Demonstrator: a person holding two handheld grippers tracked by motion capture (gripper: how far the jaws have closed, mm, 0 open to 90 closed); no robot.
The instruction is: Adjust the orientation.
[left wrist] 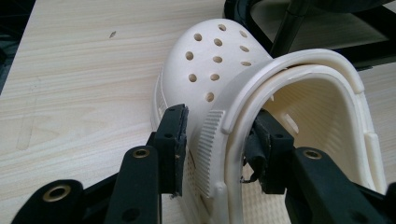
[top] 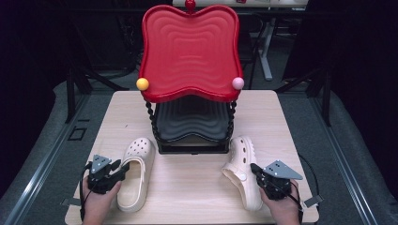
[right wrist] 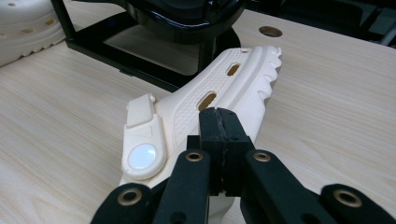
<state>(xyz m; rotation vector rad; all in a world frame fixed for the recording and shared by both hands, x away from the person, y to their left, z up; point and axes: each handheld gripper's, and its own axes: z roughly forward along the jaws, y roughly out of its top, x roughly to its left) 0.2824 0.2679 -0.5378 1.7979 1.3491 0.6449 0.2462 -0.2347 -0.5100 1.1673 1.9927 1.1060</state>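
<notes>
clogs both on table; left tool [left wrist: 215, 140] released astride left clog [left wrist: 261, 107] wall; right tool [right wrist: 223, 140] clenched, empty.

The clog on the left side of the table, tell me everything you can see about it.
The left clog is a cream, foam-like shoe with round holes over its toe cap and a ribbed heel strap. It lies sole-down on the wooden table, toe toward the black-and-red stand, apart from it. The left gripper straddles its side wall near the strap, one jaw outside, one inside the opening. A small gap shows at the outer pad, so the wall does not look clamped.
</notes>
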